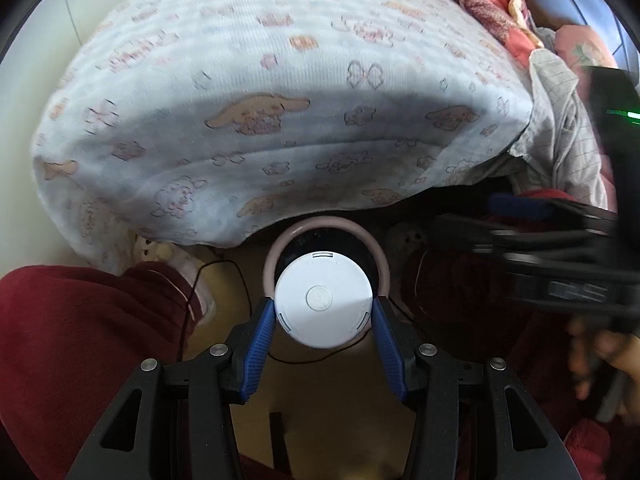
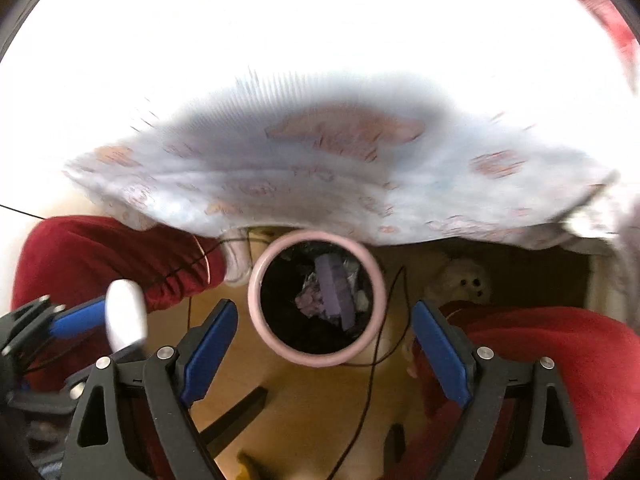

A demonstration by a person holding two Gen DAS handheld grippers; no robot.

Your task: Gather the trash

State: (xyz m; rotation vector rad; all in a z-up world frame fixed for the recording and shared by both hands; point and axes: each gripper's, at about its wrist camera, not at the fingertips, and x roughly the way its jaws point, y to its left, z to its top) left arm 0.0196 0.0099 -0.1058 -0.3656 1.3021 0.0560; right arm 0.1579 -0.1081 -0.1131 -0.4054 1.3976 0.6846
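Note:
My left gripper (image 1: 324, 310) is shut on a round white plastic container (image 1: 324, 300), held bottom toward the camera just above a pink-rimmed trash bin (image 1: 276, 256) on the floor. In the right wrist view the bin (image 2: 256, 300) is lined in black and holds a purple box (image 2: 336, 292) and crumpled wrappers. My right gripper (image 2: 324, 316) is open and empty, its fingers either side of the bin's near rim. The left gripper with the white container (image 2: 124, 316) shows at the left of that view.
A bed with a pale blue cartoon-print blanket (image 1: 280, 100) overhangs the bin. The person's red-clad legs (image 1: 80, 340) flank the bin on the wooden floor. A thin black cable (image 2: 372, 380) runs across the floor. A white plush toy (image 2: 464, 280) lies under the bed.

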